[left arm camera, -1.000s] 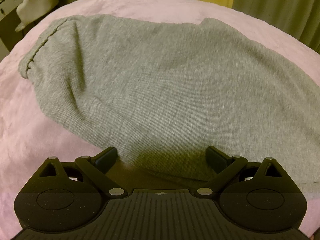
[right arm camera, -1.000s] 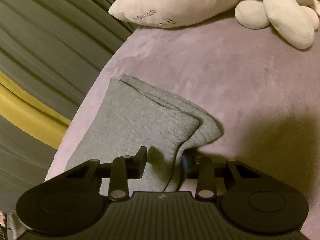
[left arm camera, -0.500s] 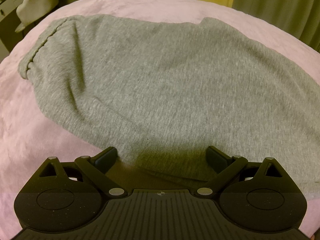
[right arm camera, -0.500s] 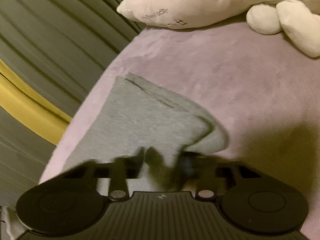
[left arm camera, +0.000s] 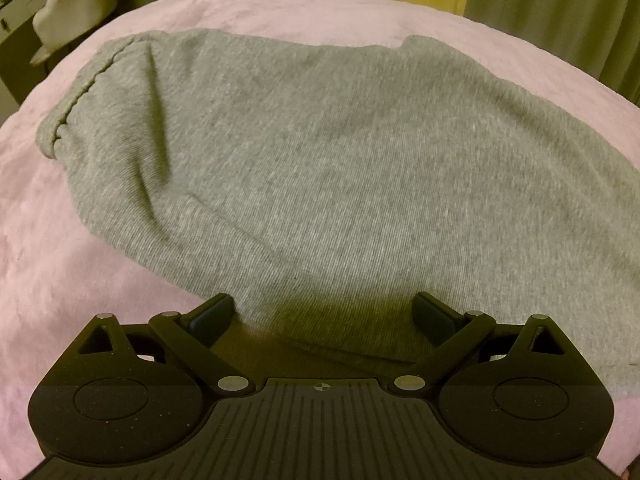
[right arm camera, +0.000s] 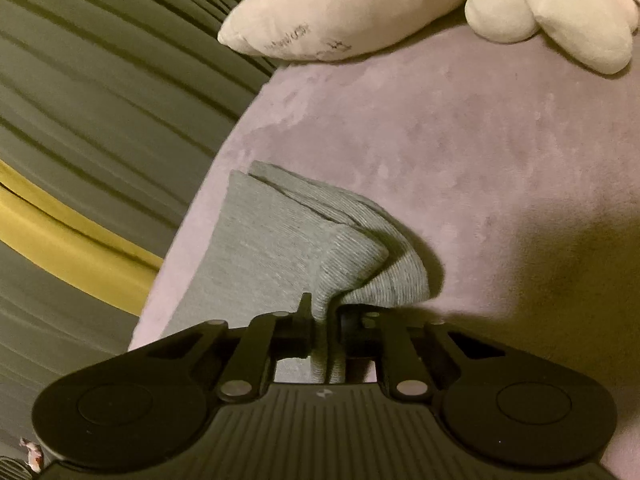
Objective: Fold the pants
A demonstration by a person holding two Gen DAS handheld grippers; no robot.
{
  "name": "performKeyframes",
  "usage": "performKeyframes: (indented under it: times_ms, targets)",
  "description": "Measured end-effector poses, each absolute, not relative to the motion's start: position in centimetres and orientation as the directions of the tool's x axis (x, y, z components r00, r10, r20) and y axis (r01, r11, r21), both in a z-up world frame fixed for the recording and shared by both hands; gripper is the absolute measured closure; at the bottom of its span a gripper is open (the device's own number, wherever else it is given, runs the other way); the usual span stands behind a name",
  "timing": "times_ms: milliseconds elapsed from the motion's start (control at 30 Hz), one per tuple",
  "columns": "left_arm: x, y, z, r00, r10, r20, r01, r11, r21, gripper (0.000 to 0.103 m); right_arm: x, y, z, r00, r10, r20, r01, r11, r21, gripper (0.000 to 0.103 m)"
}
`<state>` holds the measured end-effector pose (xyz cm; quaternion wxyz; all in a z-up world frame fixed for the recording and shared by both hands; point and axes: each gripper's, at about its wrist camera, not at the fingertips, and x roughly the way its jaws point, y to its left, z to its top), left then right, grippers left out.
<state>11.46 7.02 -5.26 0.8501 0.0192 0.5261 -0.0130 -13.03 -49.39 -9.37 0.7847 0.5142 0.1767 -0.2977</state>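
Grey knit pants [left arm camera: 320, 168] lie spread on the pink bedcover [left arm camera: 52, 264], waistband at the upper left. My left gripper [left arm camera: 324, 312] is open, its fingers straddling the near edge of the pants, low over the fabric. In the right wrist view the leg ends [right arm camera: 288, 236] lie stacked near the bed's left edge. My right gripper [right arm camera: 324, 320] is shut on the near edge of the leg ends, and the fabric bunches up between the jaws.
A white pillow [right arm camera: 352, 12] and a white plush toy [right arm camera: 560, 20] lie at the far end of the bed. Grey-green curtains with a yellow stripe [right arm camera: 72, 248] hang beside the bed. A white object [left arm camera: 76, 8] sits past the bed's far left corner.
My right gripper has closed on the pants' leg ends, pinching the fabric into a ridge. The left gripper and the pants' upper part have not moved.
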Motion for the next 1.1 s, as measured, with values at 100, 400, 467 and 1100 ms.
performKeyframes:
  times_ms: [100,400,467,1100]
  targets:
    - [11.4,7.1,-5.2,0.447,-0.005,-0.894,0.044,0.999,0.016,0.003,-13.1,-48.8,-8.2,0.763,-0.308,-0.569,0.646,0.311,0.697,0.093]
    - [11.1,7.3,-4.8,0.460,-0.016,-0.888,0.053,0.999,0.009,0.003,-10.0,-46.5,-4.3,0.685,-0.382,-0.620,0.723,0.462,0.514,0.094]
    - [10.8,7.3,-4.5,0.471,-0.020,-0.882,0.055,0.998,0.007,0.003,-9.2,-46.0,-3.2,0.686,-0.387,-0.616,0.719,0.494,0.489,0.094]
    - [7.8,10.1,-0.3,0.601,-0.074,-0.796,-0.029,0.993,-0.114,0.003,10.2,-12.3,-4.6,0.679,0.187,-0.710,-0.089,0.981,0.173,0.090]
